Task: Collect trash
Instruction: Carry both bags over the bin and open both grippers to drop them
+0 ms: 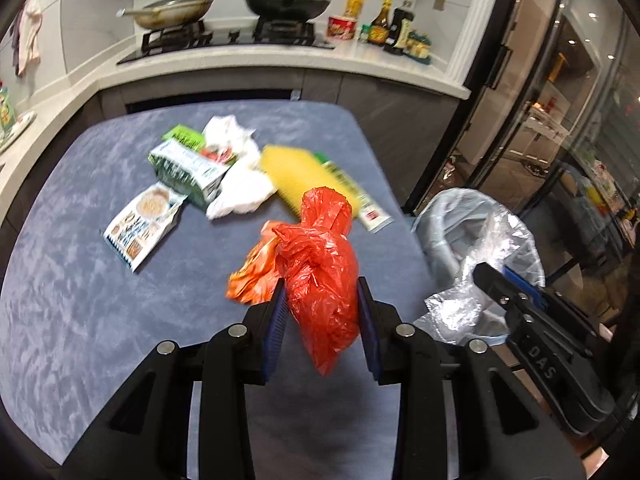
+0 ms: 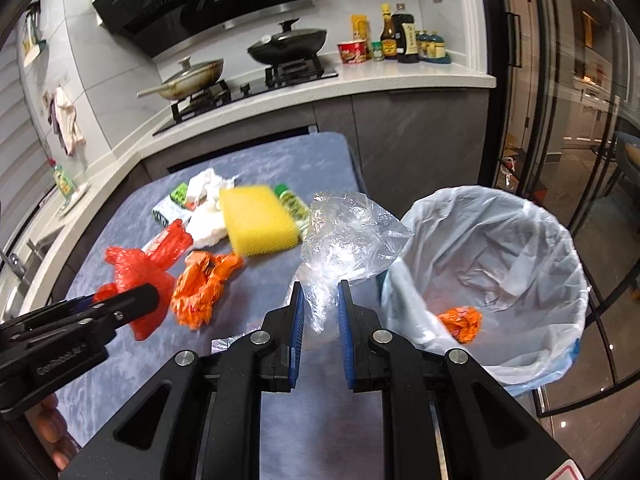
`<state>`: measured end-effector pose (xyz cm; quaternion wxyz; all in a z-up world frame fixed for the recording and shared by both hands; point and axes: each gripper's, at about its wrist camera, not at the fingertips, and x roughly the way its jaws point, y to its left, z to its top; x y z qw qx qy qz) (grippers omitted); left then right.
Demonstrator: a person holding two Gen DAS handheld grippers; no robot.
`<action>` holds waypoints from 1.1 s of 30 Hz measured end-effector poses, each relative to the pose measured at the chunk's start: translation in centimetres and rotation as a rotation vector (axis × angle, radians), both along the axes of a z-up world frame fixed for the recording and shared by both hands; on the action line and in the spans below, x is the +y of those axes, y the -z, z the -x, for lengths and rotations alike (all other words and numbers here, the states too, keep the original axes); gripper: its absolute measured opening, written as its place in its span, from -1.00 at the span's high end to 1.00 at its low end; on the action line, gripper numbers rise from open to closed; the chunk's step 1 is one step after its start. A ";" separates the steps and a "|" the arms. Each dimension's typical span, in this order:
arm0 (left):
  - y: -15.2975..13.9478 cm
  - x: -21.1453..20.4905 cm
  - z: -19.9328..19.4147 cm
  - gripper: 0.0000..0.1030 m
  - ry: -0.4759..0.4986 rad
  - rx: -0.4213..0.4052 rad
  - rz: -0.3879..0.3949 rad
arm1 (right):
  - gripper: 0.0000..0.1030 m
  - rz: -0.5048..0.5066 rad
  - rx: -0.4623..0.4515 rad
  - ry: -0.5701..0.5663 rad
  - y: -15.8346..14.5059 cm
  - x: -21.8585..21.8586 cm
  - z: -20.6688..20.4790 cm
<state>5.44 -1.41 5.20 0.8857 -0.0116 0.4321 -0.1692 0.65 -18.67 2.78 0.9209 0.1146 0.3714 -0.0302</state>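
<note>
My left gripper (image 1: 322, 296) is shut on a knotted red plastic bag (image 1: 320, 264) and holds it above the blue table (image 1: 80, 240); the bag also shows in the right wrist view (image 2: 136, 276). My right gripper (image 2: 319, 300) is shut on a crumpled clear plastic bag (image 2: 344, 236), held at the table's right edge beside the bin (image 2: 500, 264). The bin has a pale blue liner and an orange wrapper (image 2: 462, 322) inside. The clear bag also shows in the left wrist view (image 1: 472, 280).
On the table lie an orange wrapper (image 2: 202, 288), a yellow sponge (image 2: 256, 218), white crumpled paper (image 1: 240, 192), a green-white carton (image 1: 186, 170), a food packet (image 1: 144, 224) and a small green-capped bottle (image 2: 292, 202). A stove with pans stands behind.
</note>
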 end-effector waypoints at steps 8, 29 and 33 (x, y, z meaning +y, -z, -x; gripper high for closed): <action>-2.1 -4.0 0.3 0.38 0.110 -0.050 0.029 | 0.70 0.010 -0.037 0.093 -1.2 -4.6 1.2; 2.4 -20.9 -3.5 0.38 0.390 0.028 0.060 | 0.67 0.059 0.074 0.309 2.9 -17.7 -0.6; 3.5 -22.4 -3.8 0.38 0.404 0.051 0.051 | 0.61 0.057 0.090 0.320 3.8 -18.6 -1.2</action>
